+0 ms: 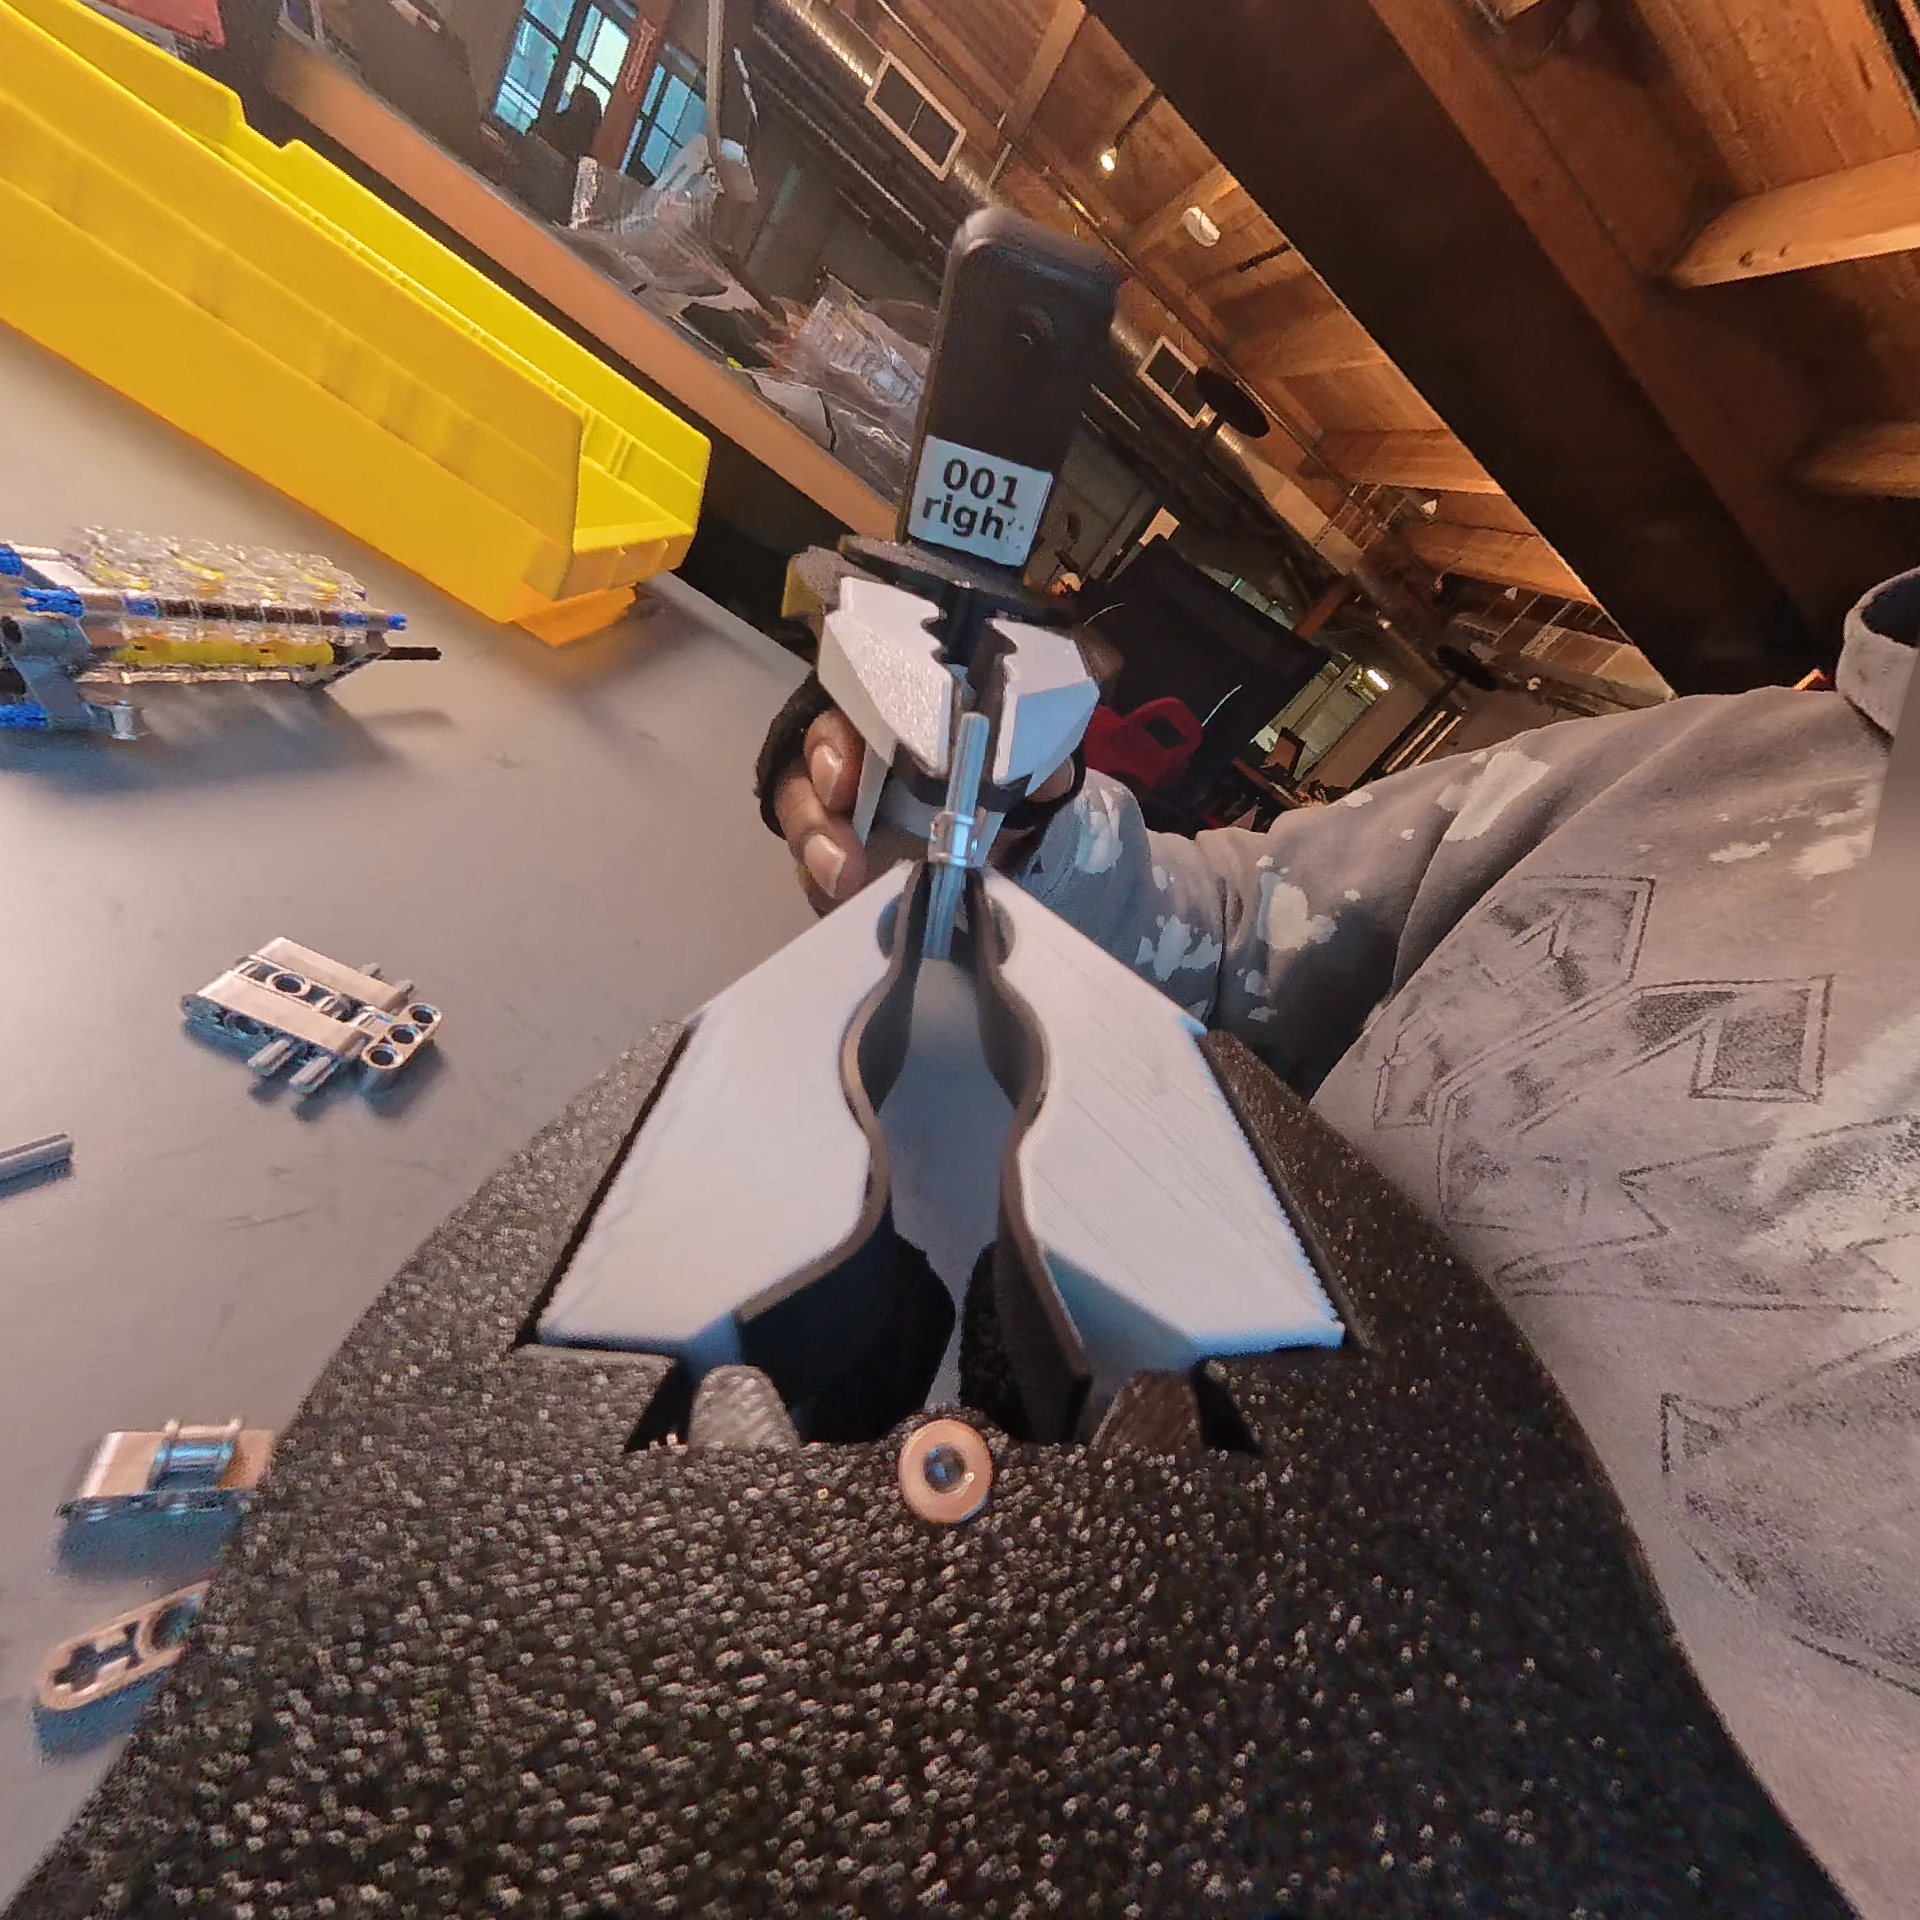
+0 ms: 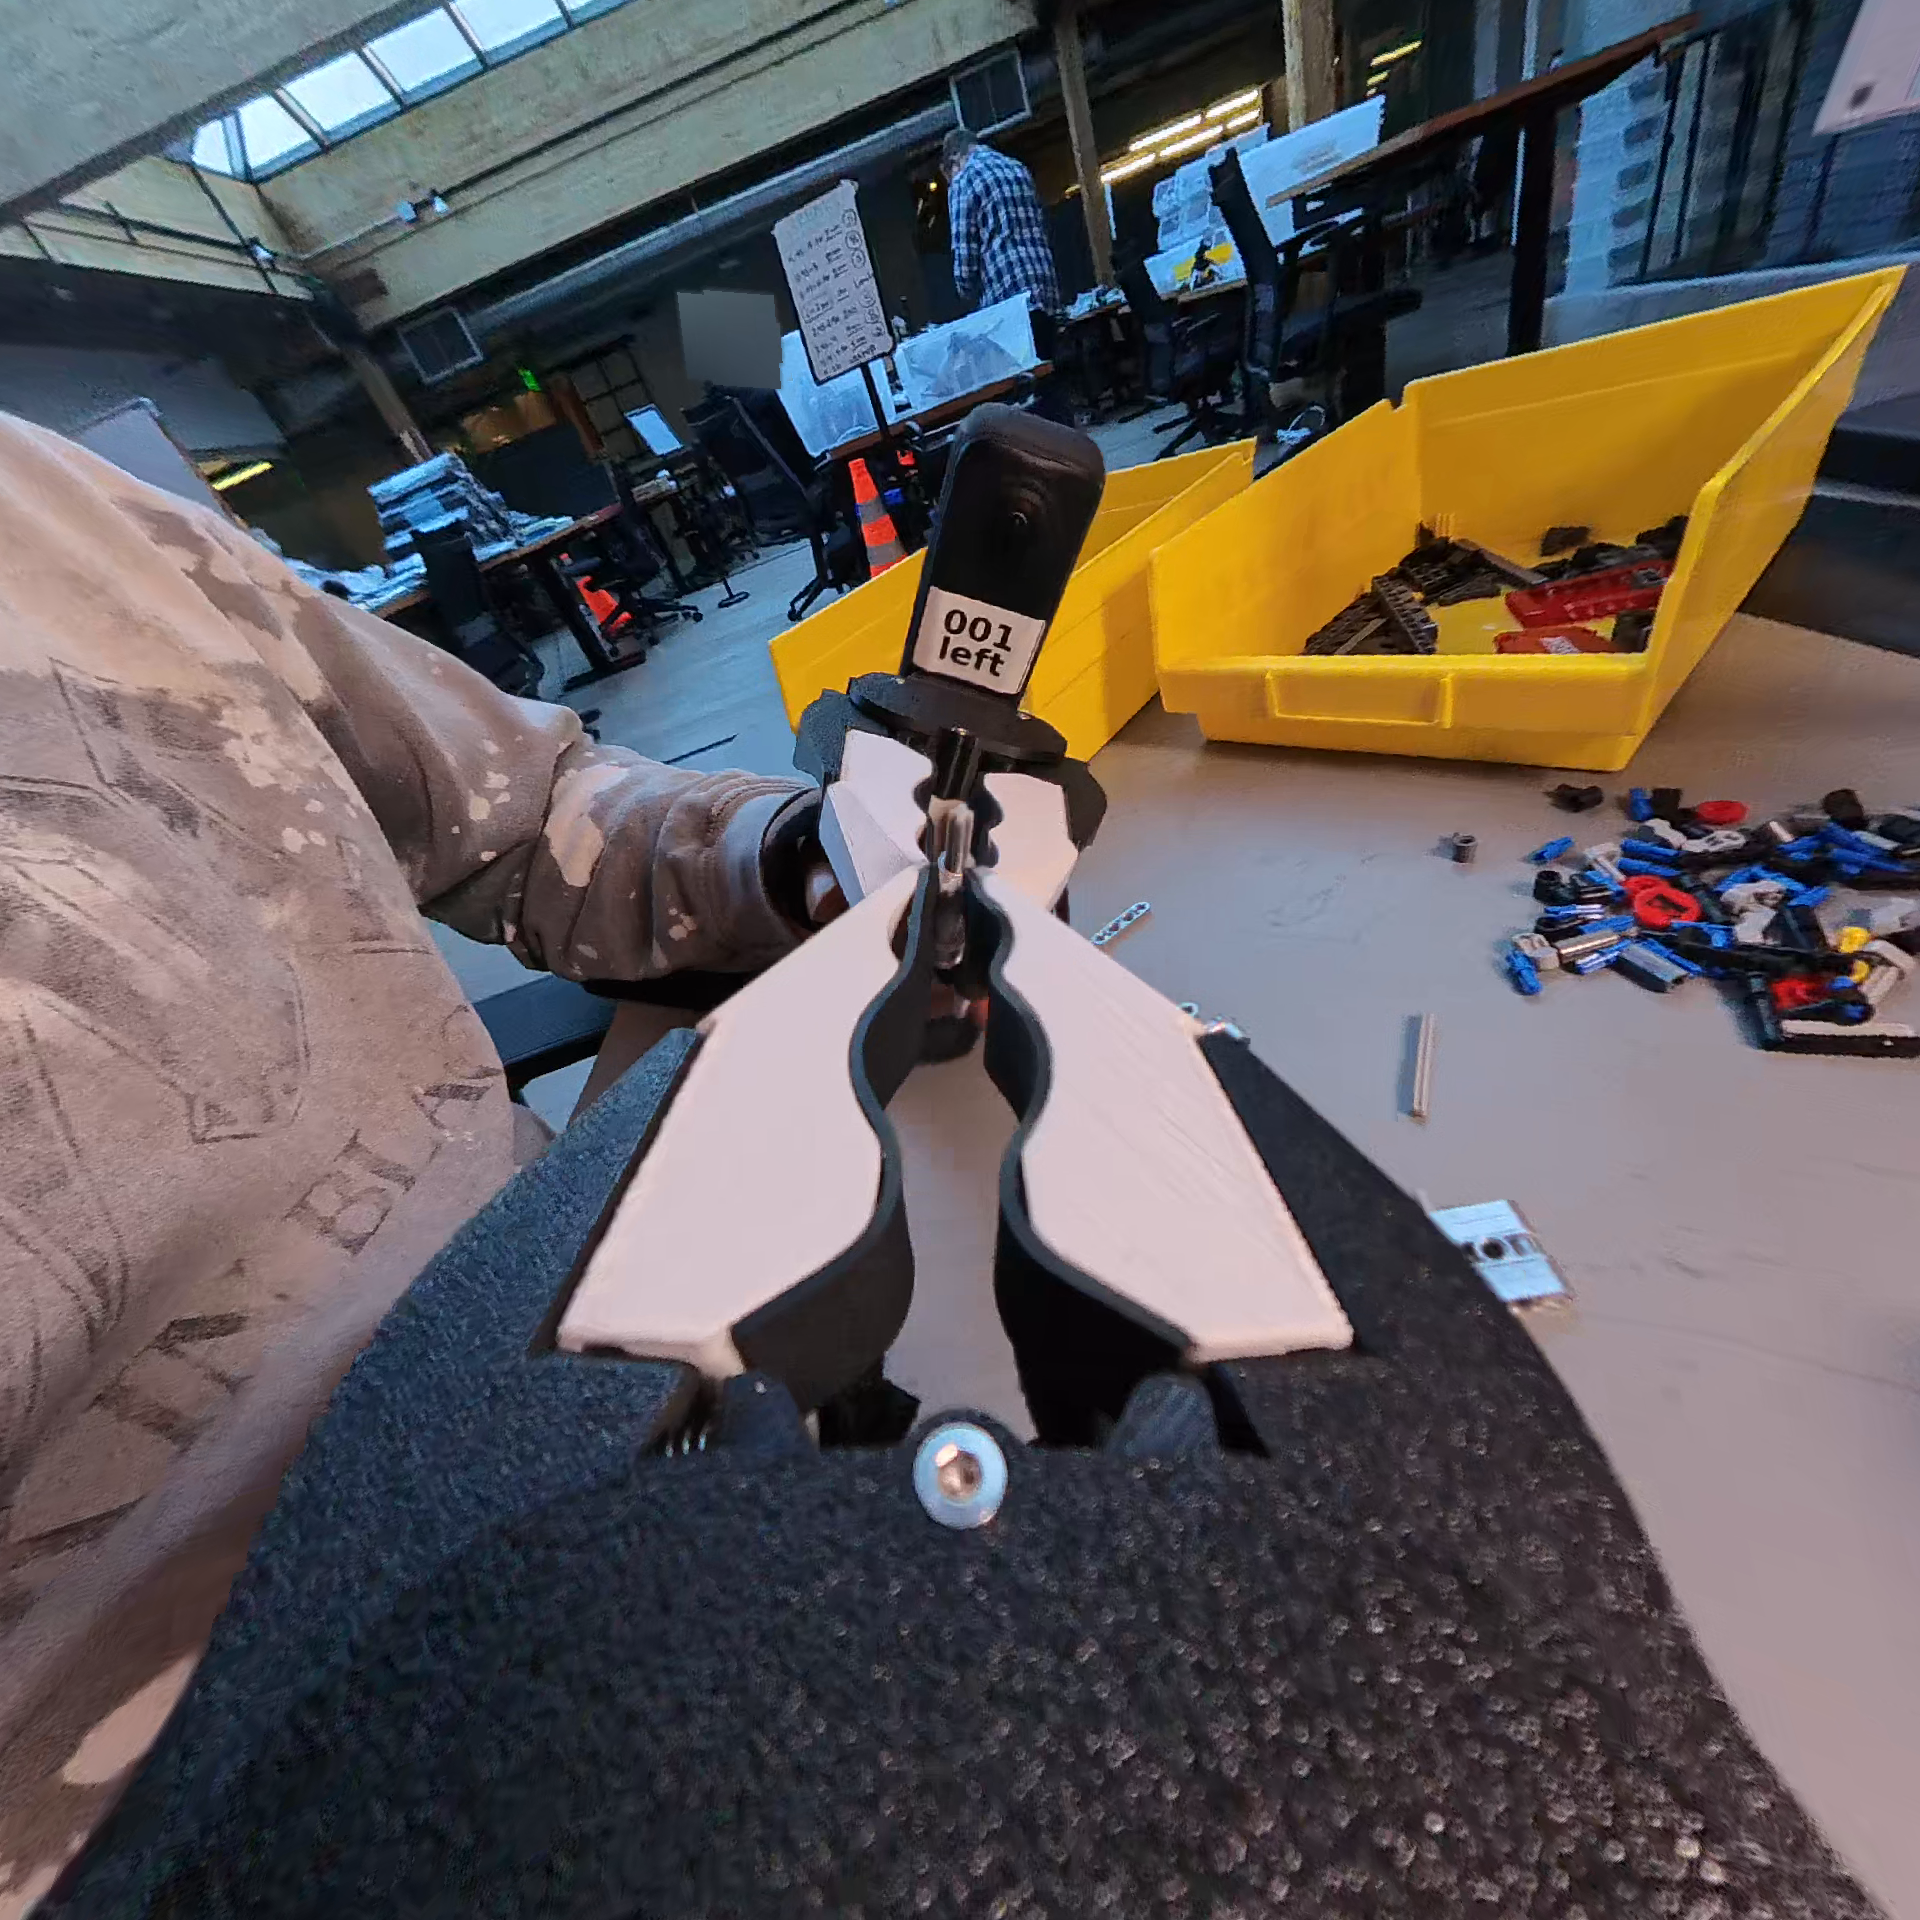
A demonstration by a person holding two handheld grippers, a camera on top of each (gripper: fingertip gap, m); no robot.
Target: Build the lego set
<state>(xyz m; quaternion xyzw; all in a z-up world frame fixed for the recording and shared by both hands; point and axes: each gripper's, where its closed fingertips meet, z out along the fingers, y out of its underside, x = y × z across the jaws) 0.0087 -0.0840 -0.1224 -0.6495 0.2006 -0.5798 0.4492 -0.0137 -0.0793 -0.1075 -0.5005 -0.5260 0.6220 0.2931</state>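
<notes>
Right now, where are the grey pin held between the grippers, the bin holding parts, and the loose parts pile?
grey pin [image 1: 961, 821]: left wrist view, collar.
bin [image 2: 1361, 707]: right wrist view, front wall.
parts pile [image 2: 1704, 925]: right wrist view, middle.

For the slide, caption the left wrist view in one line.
Left gripper and right gripper meet tip to tip, both clamping one slim grey pin above a grey table.
</notes>
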